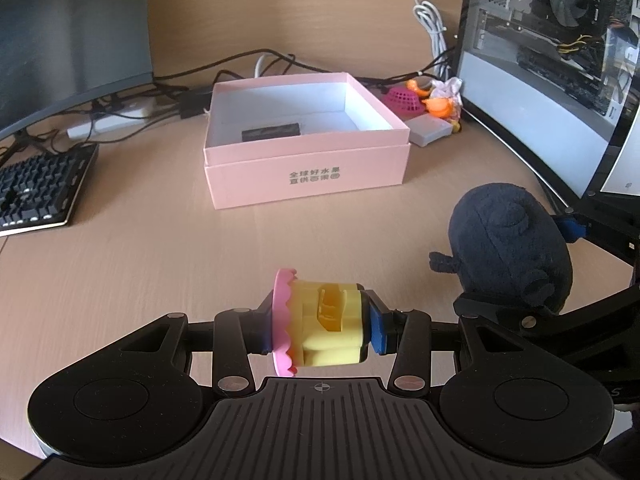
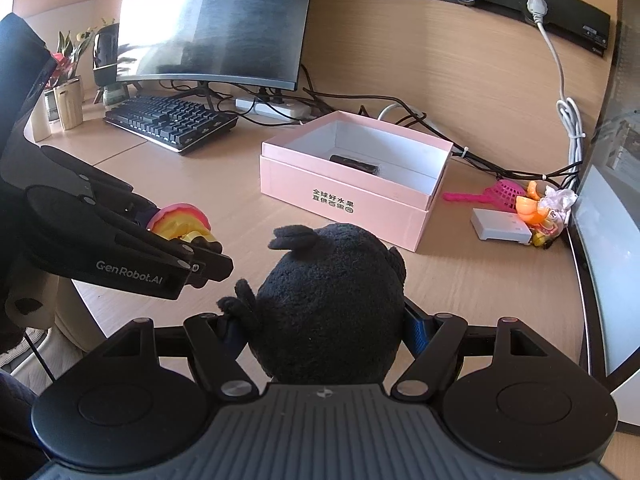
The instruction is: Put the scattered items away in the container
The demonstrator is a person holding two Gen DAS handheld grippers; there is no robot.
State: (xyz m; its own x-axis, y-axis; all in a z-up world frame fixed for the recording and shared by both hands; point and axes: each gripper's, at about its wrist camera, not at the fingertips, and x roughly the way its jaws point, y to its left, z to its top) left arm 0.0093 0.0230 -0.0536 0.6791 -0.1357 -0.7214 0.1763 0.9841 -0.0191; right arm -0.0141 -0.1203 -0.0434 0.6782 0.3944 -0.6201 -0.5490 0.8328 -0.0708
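Apparently ready to unload, the left gripper (image 1: 320, 330) clamps a yellow toy with a pink scalloped rim (image 1: 320, 322) and the right gripper (image 2: 326, 328) squeezes a black plush toy (image 2: 330, 300), both held short of the open pink box (image 1: 306, 160), which holds one dark flat item (image 1: 271, 132).

From the left wrist we look forward, low over the pale wooden worktop (image 1: 120, 280), with the open pink cardboard box (image 1: 308, 176) mid-frame. From the right wrist we look higher, the box (image 2: 352, 200) centre-right. We share it in both views.
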